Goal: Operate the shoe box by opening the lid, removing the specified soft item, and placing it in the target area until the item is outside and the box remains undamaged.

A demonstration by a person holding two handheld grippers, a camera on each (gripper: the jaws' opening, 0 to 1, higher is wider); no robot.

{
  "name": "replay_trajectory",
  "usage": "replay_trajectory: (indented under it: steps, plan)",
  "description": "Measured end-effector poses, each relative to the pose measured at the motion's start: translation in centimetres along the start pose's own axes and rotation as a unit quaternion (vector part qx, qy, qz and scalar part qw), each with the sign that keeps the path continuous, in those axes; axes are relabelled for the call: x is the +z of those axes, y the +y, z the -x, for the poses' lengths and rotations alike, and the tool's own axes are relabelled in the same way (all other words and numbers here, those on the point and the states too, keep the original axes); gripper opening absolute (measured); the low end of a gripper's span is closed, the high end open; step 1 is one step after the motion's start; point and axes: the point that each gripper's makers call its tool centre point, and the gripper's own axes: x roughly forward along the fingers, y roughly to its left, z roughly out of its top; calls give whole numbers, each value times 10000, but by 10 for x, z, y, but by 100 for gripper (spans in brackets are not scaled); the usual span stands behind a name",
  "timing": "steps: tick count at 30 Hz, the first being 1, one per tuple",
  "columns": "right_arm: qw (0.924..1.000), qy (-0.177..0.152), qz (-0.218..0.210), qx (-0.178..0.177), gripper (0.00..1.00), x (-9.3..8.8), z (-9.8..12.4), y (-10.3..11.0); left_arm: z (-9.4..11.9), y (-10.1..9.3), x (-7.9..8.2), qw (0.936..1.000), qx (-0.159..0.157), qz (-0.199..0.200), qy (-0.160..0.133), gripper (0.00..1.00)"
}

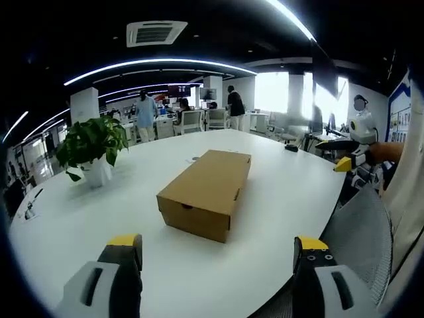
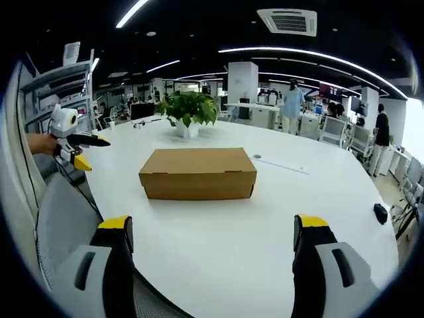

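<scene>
Both claws are held wide apart with nothing in them: the left gripper (image 1: 218, 255) and the right gripper (image 2: 215, 235), low over the white table (image 2: 265, 218). The brown shoe box (image 2: 198, 173) sits shut in the middle of the table, so its inside is hidden. Behind it stands a leafy potted plant (image 2: 189, 111), and a small dark thing (image 2: 380, 212) by the table edge is too blurry to name.

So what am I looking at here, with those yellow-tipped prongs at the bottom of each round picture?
Those prongs are the jaws of two hand-held tools; a person holds one in each hand, and each carries a fisheye camera. The left tool and the right tool are both open, holding nothing. Each tool also shows at the edge of the other's view. On the white table lies a closed cardboard shoe box, with a potted plant behind it. An office with people lies beyond.
</scene>
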Motion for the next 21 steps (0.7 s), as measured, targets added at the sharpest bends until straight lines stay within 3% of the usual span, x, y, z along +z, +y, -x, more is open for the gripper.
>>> replay_trajectory:
  steps: [21]
  plan:
    - [10000, 7, 50, 50, 96, 0, 1, 1, 0, -2, -2, 10000, -17, -59, 49, 97]
